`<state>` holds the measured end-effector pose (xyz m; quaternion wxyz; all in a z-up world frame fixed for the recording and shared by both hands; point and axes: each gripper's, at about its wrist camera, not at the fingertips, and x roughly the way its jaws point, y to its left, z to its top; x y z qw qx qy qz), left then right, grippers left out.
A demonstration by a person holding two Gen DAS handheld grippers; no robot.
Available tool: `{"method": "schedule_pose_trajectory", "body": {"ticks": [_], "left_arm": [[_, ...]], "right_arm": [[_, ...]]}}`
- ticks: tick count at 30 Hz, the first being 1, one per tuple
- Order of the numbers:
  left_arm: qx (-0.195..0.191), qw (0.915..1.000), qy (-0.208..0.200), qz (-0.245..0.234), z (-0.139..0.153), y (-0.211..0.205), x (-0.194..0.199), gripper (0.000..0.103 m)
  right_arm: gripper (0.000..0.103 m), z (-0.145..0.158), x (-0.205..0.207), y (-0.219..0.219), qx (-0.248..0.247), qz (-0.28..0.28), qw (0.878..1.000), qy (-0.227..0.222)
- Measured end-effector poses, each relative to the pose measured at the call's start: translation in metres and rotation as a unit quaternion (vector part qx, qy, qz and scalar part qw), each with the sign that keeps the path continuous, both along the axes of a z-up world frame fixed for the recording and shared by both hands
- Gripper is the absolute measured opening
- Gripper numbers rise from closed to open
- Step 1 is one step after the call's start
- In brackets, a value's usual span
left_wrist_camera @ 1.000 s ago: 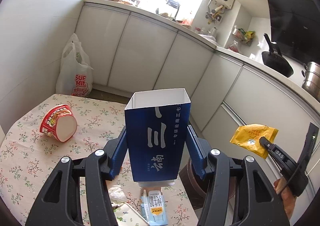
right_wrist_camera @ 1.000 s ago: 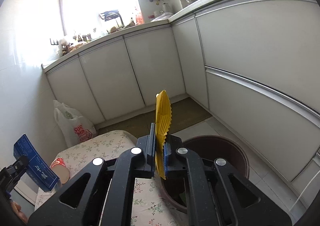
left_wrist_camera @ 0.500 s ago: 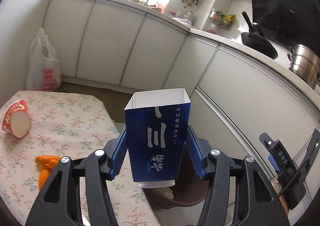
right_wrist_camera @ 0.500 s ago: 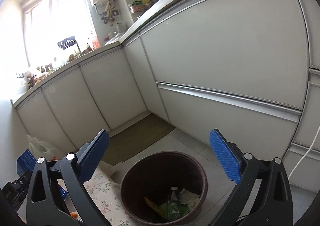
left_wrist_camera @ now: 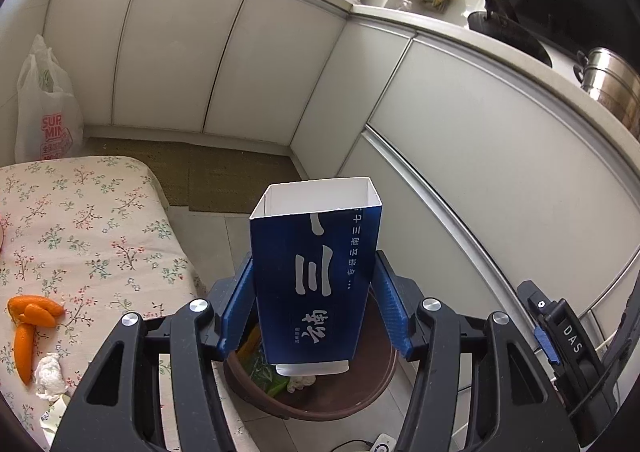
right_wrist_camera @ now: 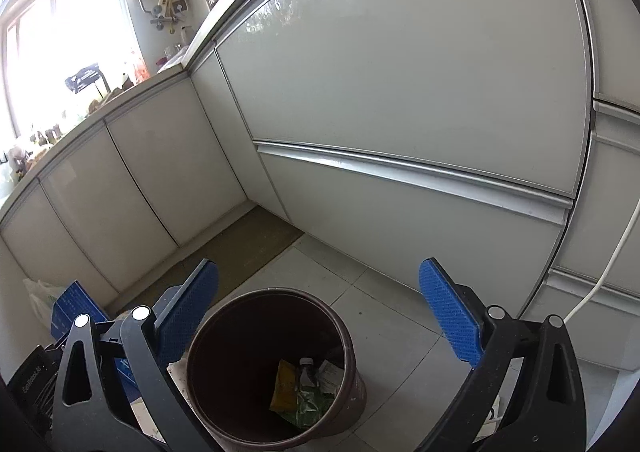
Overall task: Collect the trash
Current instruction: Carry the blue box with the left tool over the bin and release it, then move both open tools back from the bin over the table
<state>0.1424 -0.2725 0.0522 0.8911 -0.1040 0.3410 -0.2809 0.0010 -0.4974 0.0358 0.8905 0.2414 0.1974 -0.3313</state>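
My left gripper (left_wrist_camera: 314,312) is shut on an open blue carton (left_wrist_camera: 316,276) with white lettering, held upright right above the brown trash bin (left_wrist_camera: 360,392). My right gripper (right_wrist_camera: 320,316) is open and empty above the same bin (right_wrist_camera: 224,332). A yellow wrapper (right_wrist_camera: 284,388) lies inside the bin with a small bottle and green scraps. The blue carton also shows at the left edge of the right wrist view (right_wrist_camera: 72,308). The right gripper's body shows at the lower right of the left wrist view (left_wrist_camera: 568,348).
A floral-cloth table (left_wrist_camera: 80,232) at the left holds orange peels (left_wrist_camera: 30,324) and a crumpled tissue (left_wrist_camera: 50,376). A white plastic bag (left_wrist_camera: 44,112) stands on the floor by the cabinets. White cabinets (right_wrist_camera: 400,112) wall in the bin. A white cable (right_wrist_camera: 616,252) hangs at the right.
My right gripper opened and the yellow wrapper dropped into the bin. My left gripper carried the blue carton from over the table to above the bin.
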Motion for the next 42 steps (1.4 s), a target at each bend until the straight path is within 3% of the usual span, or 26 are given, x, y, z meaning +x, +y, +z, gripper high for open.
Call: {"method": "schedule_pose_trajectory", "body": {"ticks": [6, 10, 17, 25, 33, 42], "left_arm": [[0.025, 0.9995, 0.007, -0.018, -0.005, -0.020, 0.005, 0.057], [0.029, 0.9993, 0.014, -0.019, -0.007, -0.024, 0.008, 0.069], [0.039, 0.9990, 0.015, -0.017, -0.011, -0.023, 0.007, 0.073], [0.050, 0.9986, 0.017, -0.004, -0.013, -0.014, 0.008, 0.076], [0.062, 0.9978, 0.019, 0.013, -0.017, 0.000, 0.009, 0.082], [0.079, 0.9948, 0.040, 0.050, -0.029, 0.035, 0.015, 0.085]], "right_arm": [[0.096, 0.001, 0.000, 0.007, -0.007, -0.002, 1.000, 0.005], [0.096, 0.002, 0.004, 0.006, -0.004, -0.005, 1.000, 0.005], [0.096, 0.001, 0.006, 0.007, -0.002, 0.000, 1.000, 0.014], [0.096, 0.000, 0.015, 0.015, -0.011, 0.016, 0.999, 0.035], [0.096, -0.007, 0.038, 0.035, -0.034, 0.058, 0.994, 0.088], [0.096, -0.011, 0.057, 0.061, -0.043, 0.103, 0.987, 0.115]]}}
